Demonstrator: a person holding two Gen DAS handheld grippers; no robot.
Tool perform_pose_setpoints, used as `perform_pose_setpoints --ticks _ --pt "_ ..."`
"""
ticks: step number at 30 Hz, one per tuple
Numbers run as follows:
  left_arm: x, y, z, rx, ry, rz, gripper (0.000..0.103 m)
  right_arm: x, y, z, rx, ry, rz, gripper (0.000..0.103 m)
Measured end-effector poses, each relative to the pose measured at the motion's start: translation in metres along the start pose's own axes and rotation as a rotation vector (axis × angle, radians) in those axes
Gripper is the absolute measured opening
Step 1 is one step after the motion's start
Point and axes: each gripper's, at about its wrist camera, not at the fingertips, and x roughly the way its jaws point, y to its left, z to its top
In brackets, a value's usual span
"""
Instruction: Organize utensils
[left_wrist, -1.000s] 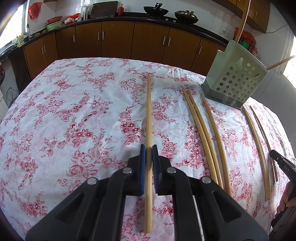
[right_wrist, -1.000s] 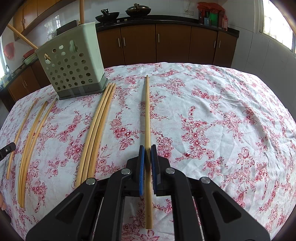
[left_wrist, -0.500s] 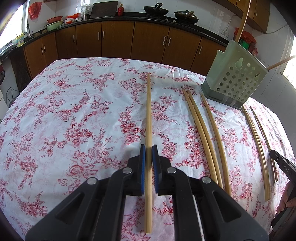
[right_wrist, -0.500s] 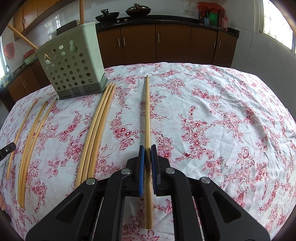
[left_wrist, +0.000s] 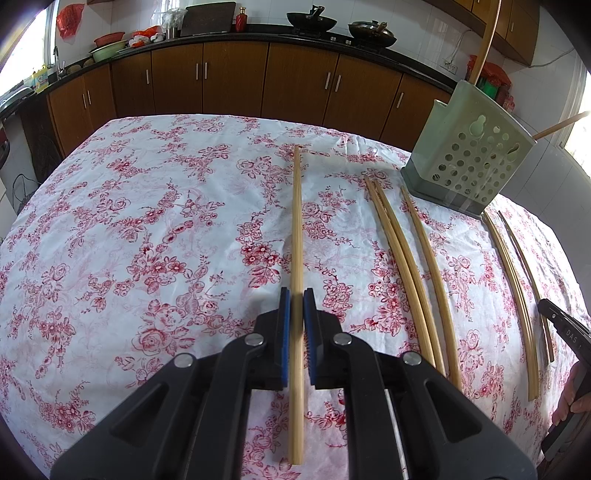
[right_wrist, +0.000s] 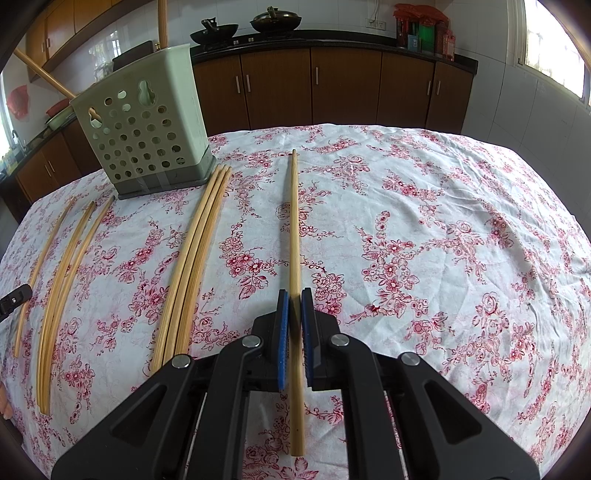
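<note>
Blue-padded fingers of the left gripper (left_wrist: 296, 295) pinch a single bamboo chopstick (left_wrist: 296, 236) between them, the stick running lengthwise through the narrow gap and out over the floral tablecloth (left_wrist: 147, 240) that covers the counter. The right gripper (right_wrist: 291, 295) does the same in its own view, its fingers pressed onto a second chopstick (right_wrist: 293, 229) that points toward the far edge of the cloth.

Just beyond, loose chopsticks wait in groups: three lying side by side (right_wrist: 195, 258) near the right gripper, more (right_wrist: 62, 280) farther off on the left-hand side of its view. The pale green perforated utensil holder (right_wrist: 147, 136) stands upright at the far end of those groups, with at least two sticks (right_wrist: 44, 75) already leaning out of its top.

Each stick is held well back from its far tip, with a long length reaching ahead of the fingers. The likely trouble from here is leverage: a thin round stick may swivel or slide in the pads as it is tipped upright, miss the holder's mouth, or strike the sticks already inside. A knock against the light holder could also tip it. With both hands loaded, the two sticks could cross on approach.
</note>
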Motion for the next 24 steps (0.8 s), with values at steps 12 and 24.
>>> perform_pose_setpoints --ticks 12,24 --pt "-0.017 -0.014 -0.023 0.116 0.008 0.076 0.009 -0.012 0.002 -0.016 -0.014 0.003 0.022 0.008" --pt "-0.114 -0.021 0.033 0.098 -0.265 0.018 0.008 -0.098 -0.004 0.027 0.01 -0.279 0.048 0.008"
